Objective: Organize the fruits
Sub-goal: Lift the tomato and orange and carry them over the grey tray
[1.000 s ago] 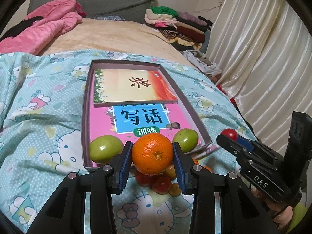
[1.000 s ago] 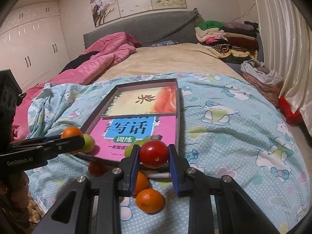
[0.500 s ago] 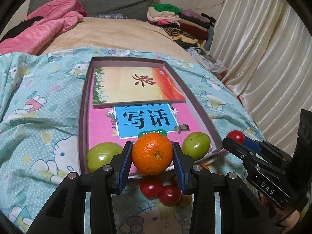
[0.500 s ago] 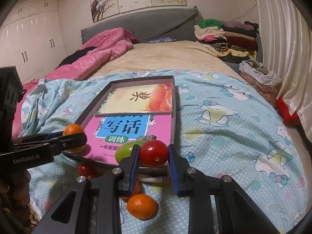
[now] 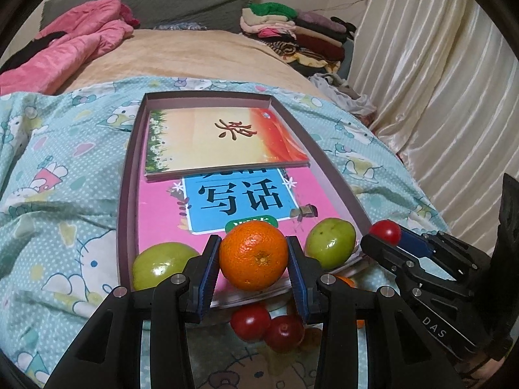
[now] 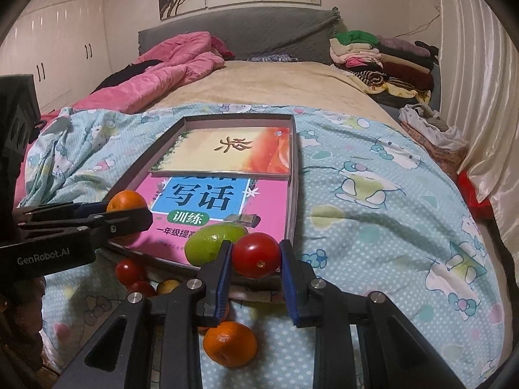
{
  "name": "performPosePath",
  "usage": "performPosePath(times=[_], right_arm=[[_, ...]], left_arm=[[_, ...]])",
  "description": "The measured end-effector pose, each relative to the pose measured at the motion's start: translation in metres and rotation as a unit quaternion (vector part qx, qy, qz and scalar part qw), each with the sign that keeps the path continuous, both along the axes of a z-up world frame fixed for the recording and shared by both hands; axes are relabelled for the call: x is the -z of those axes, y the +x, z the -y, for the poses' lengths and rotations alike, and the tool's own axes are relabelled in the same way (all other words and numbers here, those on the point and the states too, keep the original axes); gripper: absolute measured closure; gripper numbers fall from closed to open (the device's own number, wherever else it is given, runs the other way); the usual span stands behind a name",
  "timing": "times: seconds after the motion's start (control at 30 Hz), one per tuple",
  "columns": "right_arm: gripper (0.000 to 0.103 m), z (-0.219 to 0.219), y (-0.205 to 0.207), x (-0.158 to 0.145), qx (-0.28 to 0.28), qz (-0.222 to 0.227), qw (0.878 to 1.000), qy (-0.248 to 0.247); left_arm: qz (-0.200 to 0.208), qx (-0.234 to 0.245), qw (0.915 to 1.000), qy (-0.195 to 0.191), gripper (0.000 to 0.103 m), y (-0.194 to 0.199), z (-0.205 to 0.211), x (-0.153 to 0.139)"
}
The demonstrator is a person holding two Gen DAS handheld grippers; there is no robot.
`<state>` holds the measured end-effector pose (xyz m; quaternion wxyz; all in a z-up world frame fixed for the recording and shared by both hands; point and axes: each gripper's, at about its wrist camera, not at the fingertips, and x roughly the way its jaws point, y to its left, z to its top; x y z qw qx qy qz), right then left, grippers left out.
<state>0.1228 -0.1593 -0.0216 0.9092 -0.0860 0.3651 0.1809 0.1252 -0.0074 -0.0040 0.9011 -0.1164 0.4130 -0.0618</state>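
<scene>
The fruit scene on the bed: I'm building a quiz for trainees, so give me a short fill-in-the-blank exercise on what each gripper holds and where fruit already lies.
1. The left gripper is shut on an ____.
2. The right gripper is shut on a small red ____.
3. The two fruits already lying in the box, on the pink book, are ____ in colour.
4. The box rests on a ____ blanket printed with cartoon cats.

Missing words: orange; tomato; green; blue

Orange (image 5: 254, 256) clamped above tray (image 5: 128, 175) near edge. Cherry tomato (image 6: 256, 255) likewise clamped. Two green fruits (image 5: 330, 243) in tray. Two tomatoes (image 5: 250, 321) on bedspread below.
</scene>
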Motion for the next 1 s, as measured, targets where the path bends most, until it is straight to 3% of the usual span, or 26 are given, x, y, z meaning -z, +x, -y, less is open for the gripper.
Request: performPosePath(times=[1.0], right_arm=[[0.074, -0.016, 0.022, 0.016, -0.031, -0.026, 0.999, -0.008]], left_arm=[[-0.016, 0.01, 0.9998, 0.007, 0.062, 0.014, 0.003, 0.012]])
